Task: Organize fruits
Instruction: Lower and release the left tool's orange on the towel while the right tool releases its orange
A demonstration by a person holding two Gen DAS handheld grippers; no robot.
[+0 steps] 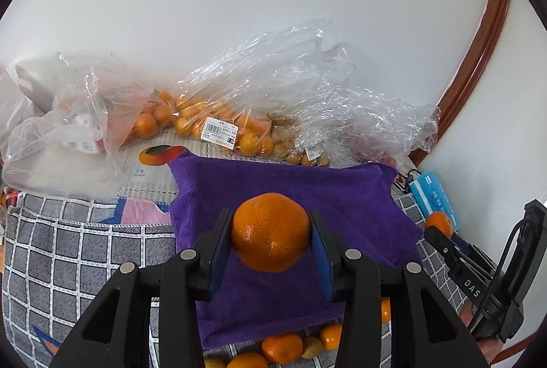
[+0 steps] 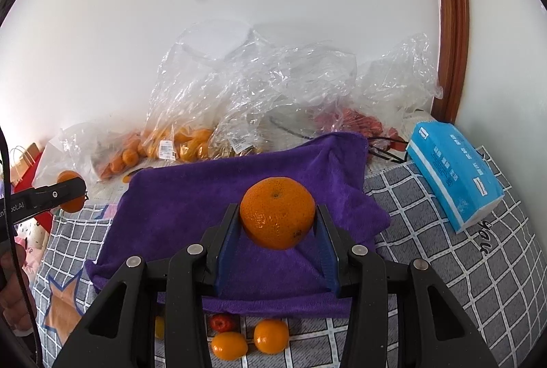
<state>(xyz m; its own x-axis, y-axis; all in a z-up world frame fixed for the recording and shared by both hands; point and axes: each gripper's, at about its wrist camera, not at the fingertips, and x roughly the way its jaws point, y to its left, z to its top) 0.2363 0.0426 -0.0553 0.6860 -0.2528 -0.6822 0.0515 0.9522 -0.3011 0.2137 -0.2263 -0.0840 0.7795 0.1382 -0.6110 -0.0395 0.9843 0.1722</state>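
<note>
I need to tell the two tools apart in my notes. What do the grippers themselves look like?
Both look alike: the left gripper and right gripper have black plastic linkage arms with silver pivot pins and blue finger pads. The right one carries a black cable and white "DAS" lettering.

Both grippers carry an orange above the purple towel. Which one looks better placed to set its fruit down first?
Roughly even, slightly left: its orange hangs over the purple towel's middle, the right orange nearer its edge.

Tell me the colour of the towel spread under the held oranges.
Purple towel, plain with no pattern; it shows best in the right wrist view.
</note>
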